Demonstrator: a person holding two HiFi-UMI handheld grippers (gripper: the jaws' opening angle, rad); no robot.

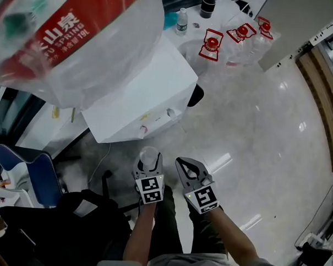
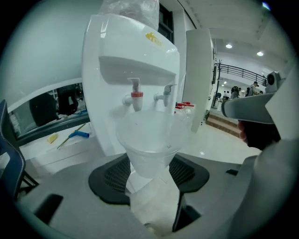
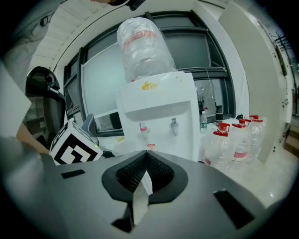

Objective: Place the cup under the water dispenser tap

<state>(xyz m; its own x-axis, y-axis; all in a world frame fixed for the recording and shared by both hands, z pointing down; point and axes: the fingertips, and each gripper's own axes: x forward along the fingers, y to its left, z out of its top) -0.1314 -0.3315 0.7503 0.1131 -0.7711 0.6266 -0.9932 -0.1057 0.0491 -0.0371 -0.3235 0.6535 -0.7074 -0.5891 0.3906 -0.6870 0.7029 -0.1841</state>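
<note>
A clear plastic cup (image 1: 149,156) sits upright between the pads of my left gripper (image 1: 149,168), which is shut on it. In the left gripper view the cup (image 2: 147,140) fills the middle, just in front of the white water dispenser (image 2: 133,70) with its red tap (image 2: 136,98) and grey tap (image 2: 164,95). From the head view, the dispenser (image 1: 140,95) stands ahead of both grippers, its taps (image 1: 143,130) on the near face and a large water bottle (image 1: 77,37) on top. My right gripper (image 1: 189,170) is beside the left one, shut and empty, with its pads (image 3: 145,170) meeting.
Several sealed water bottles with red caps (image 1: 211,46) stand on the glossy floor right of the dispenser. A blue chair (image 1: 40,176) and a black bag (image 1: 58,224) are at the lower left. A desk (image 2: 56,140) with small tools runs left of the dispenser.
</note>
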